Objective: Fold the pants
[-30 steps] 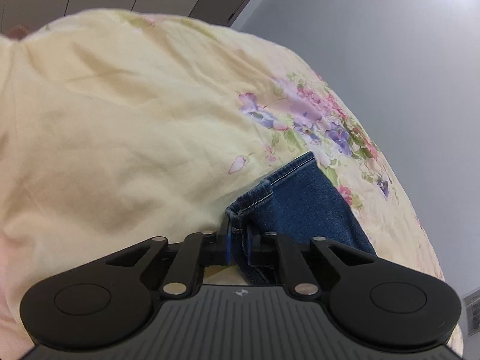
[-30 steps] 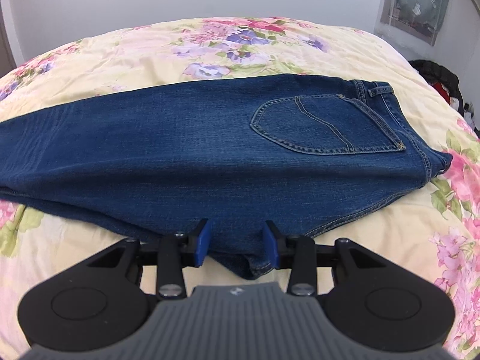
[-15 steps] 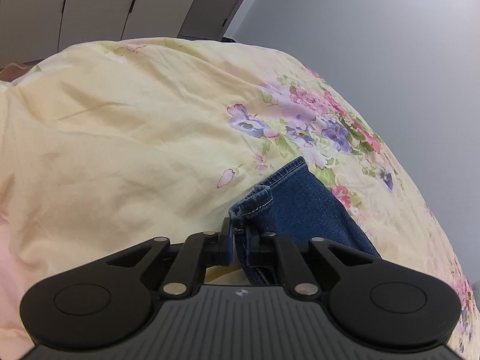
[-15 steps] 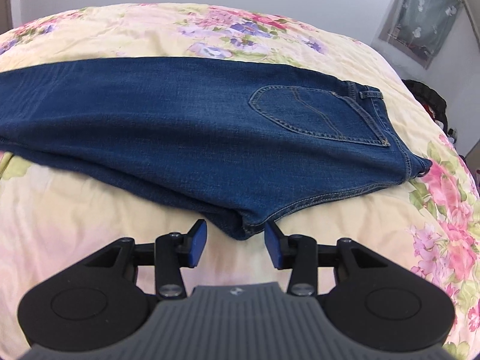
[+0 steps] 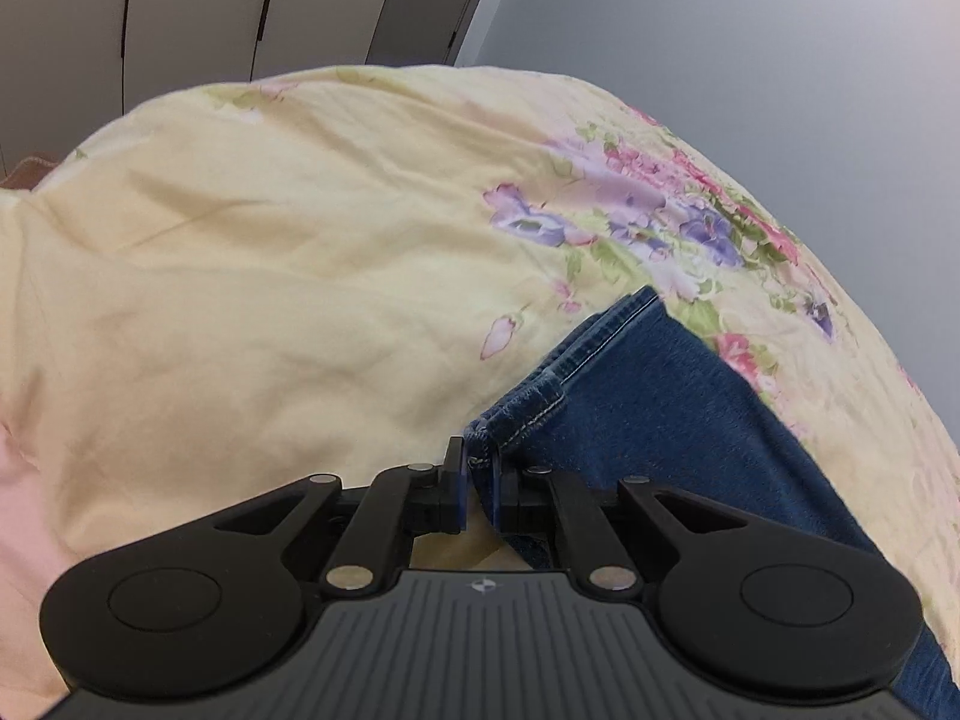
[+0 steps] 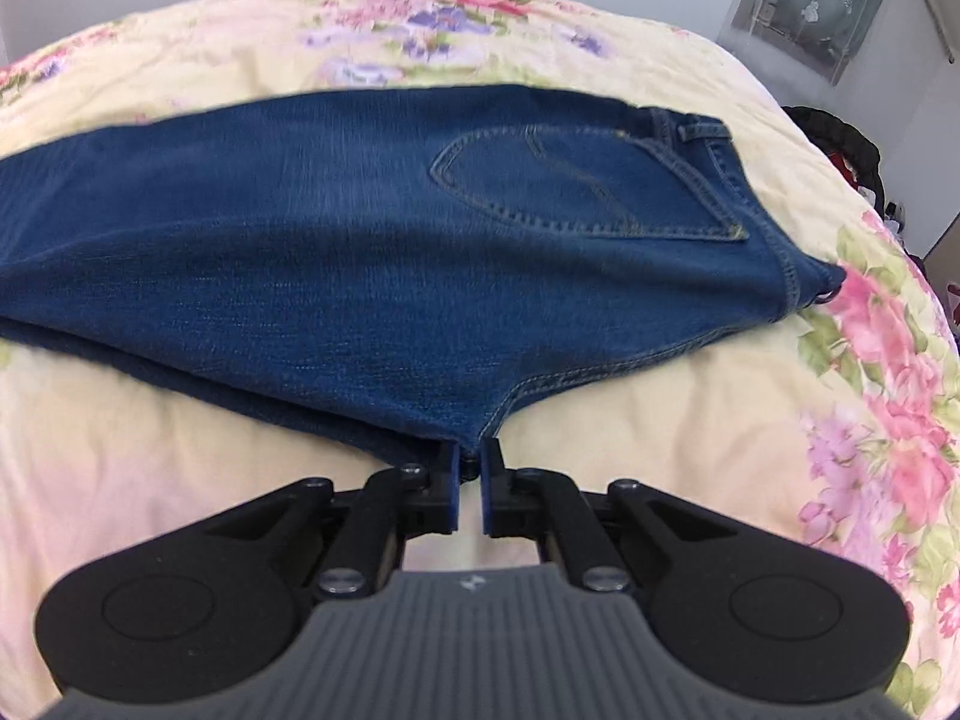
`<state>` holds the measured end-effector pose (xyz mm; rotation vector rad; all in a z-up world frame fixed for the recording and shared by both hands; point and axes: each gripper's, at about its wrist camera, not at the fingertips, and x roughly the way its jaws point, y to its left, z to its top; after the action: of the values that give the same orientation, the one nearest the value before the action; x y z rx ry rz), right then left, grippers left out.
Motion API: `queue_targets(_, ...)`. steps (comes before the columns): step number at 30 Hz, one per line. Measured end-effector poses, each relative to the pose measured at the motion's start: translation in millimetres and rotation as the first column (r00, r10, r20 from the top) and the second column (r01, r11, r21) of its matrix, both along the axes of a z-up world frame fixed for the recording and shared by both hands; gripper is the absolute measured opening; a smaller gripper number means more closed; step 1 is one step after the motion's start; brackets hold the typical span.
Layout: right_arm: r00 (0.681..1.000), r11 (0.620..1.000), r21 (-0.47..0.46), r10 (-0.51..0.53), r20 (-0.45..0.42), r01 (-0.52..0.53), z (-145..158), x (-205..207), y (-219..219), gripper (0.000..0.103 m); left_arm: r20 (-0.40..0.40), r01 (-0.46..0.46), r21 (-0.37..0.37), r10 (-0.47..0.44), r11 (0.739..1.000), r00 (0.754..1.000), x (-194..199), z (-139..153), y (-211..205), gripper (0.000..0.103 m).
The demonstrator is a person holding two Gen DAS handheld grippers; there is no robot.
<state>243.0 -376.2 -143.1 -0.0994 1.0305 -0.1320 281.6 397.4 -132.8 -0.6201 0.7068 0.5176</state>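
So on my left tool [image 5: 478, 480] the blue pads are pinched nearly together with the stitched hem of the jeans [image 5: 648, 420] caught between them, right at the bottom center of the left wrist frame. From there the denim leg runs off toward the lower right of that frame, lying on the bed [image 5: 270, 300], which has a pale yellow cover with purple and pink flowers up in the upper right. Behind the bed in the upper left I can see grey wardrobe doors [image 5: 240, 6], and plain wall on the right. Over on my right tool [image 6: 471, 483], the pads are also squeezed down to a narrow slit and they've got the pointed crotch corner of the jeans [image 6: 360, 252] nipped at the tips, bottom center of the right wrist frame. The rest of the pants spread flat across the middle of that frame, leg going off the left edge, back pocket [image 6: 591, 186] and waistband toward the upper right. Floral bed cover [image 6: 780, 396] all around it, and a dark hanging cloth [image 6: 822, 0] with a pale pattern in the upper right corner.
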Motion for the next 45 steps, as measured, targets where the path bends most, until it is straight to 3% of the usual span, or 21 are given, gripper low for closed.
queue_targets(4, 1.000, 1.000, 0.022, 0.006, -0.025, -0.006, -0.5, 1.5, -3.3, 0.000, 0.001, 0.022, -0.030, -0.022, 0.999, 1.000, -5.7, -0.1, 5.6, 0.011)
queue_targets(6, 0.999, 1.000, 0.028, 0.011, -0.040, -0.010, -0.3, 0.9, -3.3, 0.000, -0.027, 0.049, -0.008, -0.049, 0.999, 0.998, -8.2, 7.2, 7.7, 0.015)
queue_targets(8, 0.999, 1.000, 0.026, 0.017, -0.050, -0.016, -0.7, -0.3, -0.7, 0.002, -0.082, 0.053, 0.029, -0.050, 0.998, 0.995, -10.9, 15.4, 8.7, 0.009)
queue_targets(10, 0.998, 1.000, 0.023, 0.019, -0.067, -0.017, -0.8, -3.1, 0.8, 0.002, -0.124, 0.055, 0.071, -0.046, 0.996, 0.991, -17.9, 21.7, 12.2, 0.009)
queue_targets(14, 0.999, 0.999, 0.023, 0.035, -0.040, -0.034, 15.7, -14.9, 3.1, 0.007, -0.061, 0.081, 0.049, -0.078, 0.996, 0.995, -35.9, 39.6, 12.6, 0.009)
queue_targets(19, 0.992, 0.992, 0.059, 0.111, 0.058, -0.114, 46.4, -11.3, 22.7, 0.007, -0.029, 0.221, 0.103, -0.219, 0.970, 0.975, -19.4, 63.2, -25.4, 0.009)
queue_targets(26, 0.955, 0.942, 0.187, 0.253, 0.157, -0.280, 52.8, 55.1, 89.9, 0.007, -0.032, 0.358, 0.153, -0.357, 0.921, 0.934, 20.8, 59.2, -82.6, 0.009)
queue_targets(33, 0.934, 0.892, 0.279, 0.323, 0.153, -0.354, 20.8, 146.2, 161.0, 0.005, -0.119, 0.309, 0.215, -0.289, 0.927, 0.950, 39.9, 24.0, -77.6, 0.010)
queue_targets(36, 0.936, 0.894, 0.279, 0.324, 0.141, -0.351, 2.1, 182.9, 176.2, 0.002, -0.133, 0.279, 0.209, -0.255, 0.937, 0.958, 38.9, 9.0, -58.5, 0.009)
queue_targets(41, 0.951, 0.910, 0.281, 0.280, 0.128, -0.305, -23.4, 238.8, 184.3, 0.000, -0.152, 0.296, 0.209, -0.268, 0.932, 0.951, 41.7, -0.7, -48.8, 0.006)
queue_targets(45, 0.959, 0.916, 0.283, 0.262, 0.112, -0.283, -33.0, 260.1, 187.1, 0.000, -0.160, 0.289, 0.220, -0.258, 0.932, 0.953, 43.7, -3.8, -49.3, 0.006)
